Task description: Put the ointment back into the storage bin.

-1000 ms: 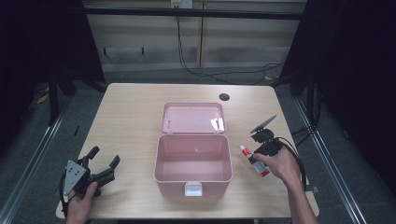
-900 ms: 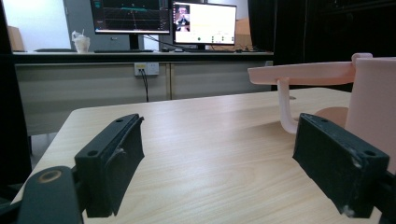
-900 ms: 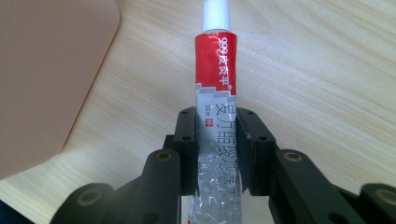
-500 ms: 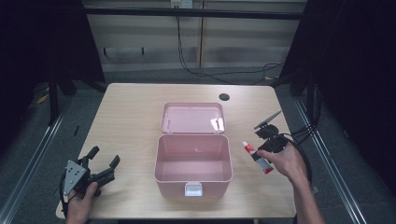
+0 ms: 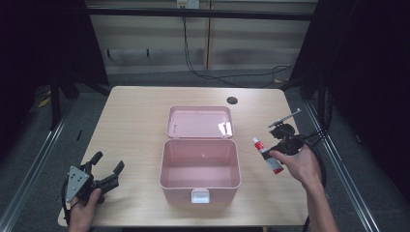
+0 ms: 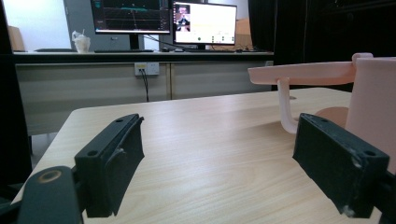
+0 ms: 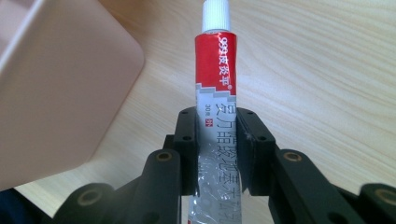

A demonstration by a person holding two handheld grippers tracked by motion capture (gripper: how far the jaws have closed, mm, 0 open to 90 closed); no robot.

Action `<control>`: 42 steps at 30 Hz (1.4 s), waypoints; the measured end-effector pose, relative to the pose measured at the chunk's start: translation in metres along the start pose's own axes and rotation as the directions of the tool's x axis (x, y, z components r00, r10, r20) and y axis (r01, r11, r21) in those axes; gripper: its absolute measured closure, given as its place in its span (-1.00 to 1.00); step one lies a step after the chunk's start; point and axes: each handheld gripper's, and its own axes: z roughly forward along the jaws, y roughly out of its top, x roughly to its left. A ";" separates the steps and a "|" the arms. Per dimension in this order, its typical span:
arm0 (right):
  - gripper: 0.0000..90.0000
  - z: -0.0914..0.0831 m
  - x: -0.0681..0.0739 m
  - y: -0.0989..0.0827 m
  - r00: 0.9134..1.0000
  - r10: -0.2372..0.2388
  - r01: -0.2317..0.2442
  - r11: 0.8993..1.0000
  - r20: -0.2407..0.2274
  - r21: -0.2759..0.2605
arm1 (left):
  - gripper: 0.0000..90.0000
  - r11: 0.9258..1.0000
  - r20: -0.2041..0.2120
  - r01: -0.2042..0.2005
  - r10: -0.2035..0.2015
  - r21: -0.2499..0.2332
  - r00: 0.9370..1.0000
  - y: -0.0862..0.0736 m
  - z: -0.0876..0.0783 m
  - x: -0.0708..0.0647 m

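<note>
An open pink box (image 5: 200,169) stands mid-table, its lid (image 5: 199,122) folded back behind it. Just right of the box, my right gripper (image 5: 279,151) is shut on a red, white and silver tube (image 5: 267,155) and holds it above the tabletop. The right gripper view has the pads of that gripper (image 7: 217,149) pressed on the tube's silver lower half (image 7: 215,70); the white cap points away, and the box's corner (image 7: 56,84) lies at left. My left gripper (image 5: 108,162) rests at the front left corner, open with nothing between its jaws (image 6: 229,163), facing the box (image 6: 371,102).
A small round black hole (image 5: 232,100) sits in the wooden table (image 5: 130,125) near its far edge. Cables trail from the right gripper off the table's right side. Monitors (image 6: 201,21) stand on a desk beyond the table.
My right hand has lifted the tube a little off the table, shifting it slightly toward the back. The left gripper has stayed where it was.
</note>
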 end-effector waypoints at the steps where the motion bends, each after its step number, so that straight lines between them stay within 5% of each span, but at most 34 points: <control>1: 0.59 -0.001 0.000 0.000 1.000 0.005 -0.005 1.000 -0.006 -0.004 | -0.65 1.000 0.001 -0.003 0.003 0.002 1.000 0.000 0.000 0.000; 15: 0.59 -0.025 -0.001 -0.003 0.997 -0.009 -0.001 0.992 -0.077 -0.125 | -0.65 1.000 -0.001 0.001 -0.001 0.000 1.000 0.000 0.000 0.000; 25: 0.59 -0.042 0.002 -0.003 0.997 -0.029 0.012 0.975 -0.075 -0.223 | -0.65 1.000 -0.002 0.000 0.000 0.000 1.000 0.000 0.000 0.000; 31: 0.59 -0.048 0.007 -0.004 0.994 -0.079 0.050 0.949 -0.080 -0.310 | -0.65 1.000 -0.002 0.000 0.000 0.000 1.000 0.000 0.000 0.000; 42: 0.59 -0.053 0.023 0.008 0.980 -0.166 0.121 0.935 -0.109 -0.333 | -0.65 1.000 -0.001 -0.002 0.002 0.002 1.000 0.000 0.000 0.000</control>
